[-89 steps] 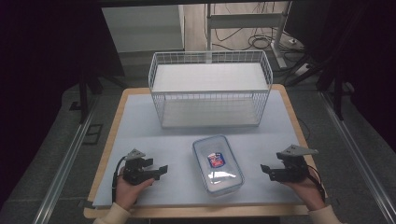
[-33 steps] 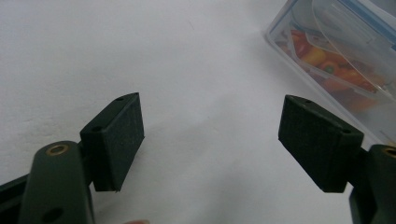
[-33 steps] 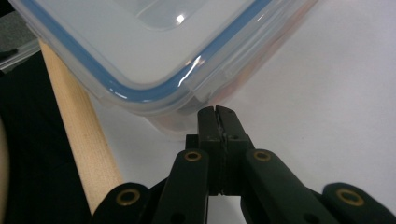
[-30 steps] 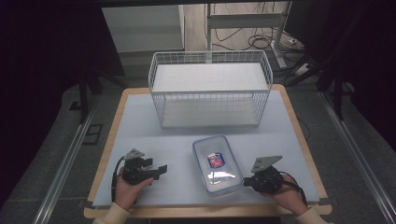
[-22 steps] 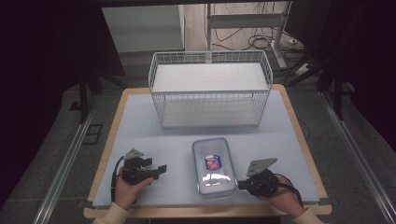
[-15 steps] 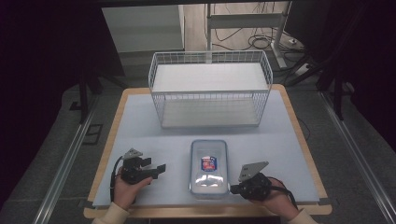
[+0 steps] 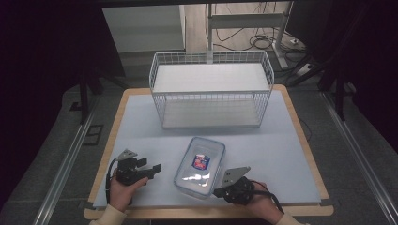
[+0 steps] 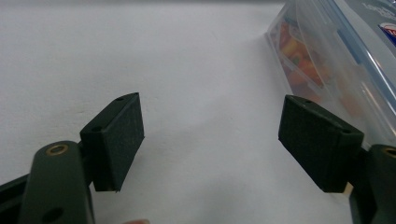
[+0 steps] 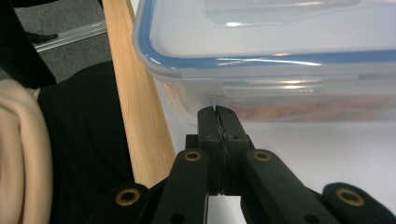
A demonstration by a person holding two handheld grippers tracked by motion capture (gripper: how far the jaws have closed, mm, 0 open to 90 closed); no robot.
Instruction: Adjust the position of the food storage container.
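Nudging the clear lidded container at lower centre with the right gripper, jaws pressed together against its near corner; left gripper waiting lower left, jaws spread. Next, probably: squaring it up, pushing gently.

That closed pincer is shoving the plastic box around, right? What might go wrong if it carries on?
Two risks, as guesses. The right gripper, jaws shut, presses the clear container near one corner, so the box may keep twisting rather than sliding straight. It also sits close to the table's near wooden edge, so a skewed push might send a corner over it. The open left gripper stands apart and steadies nothing.
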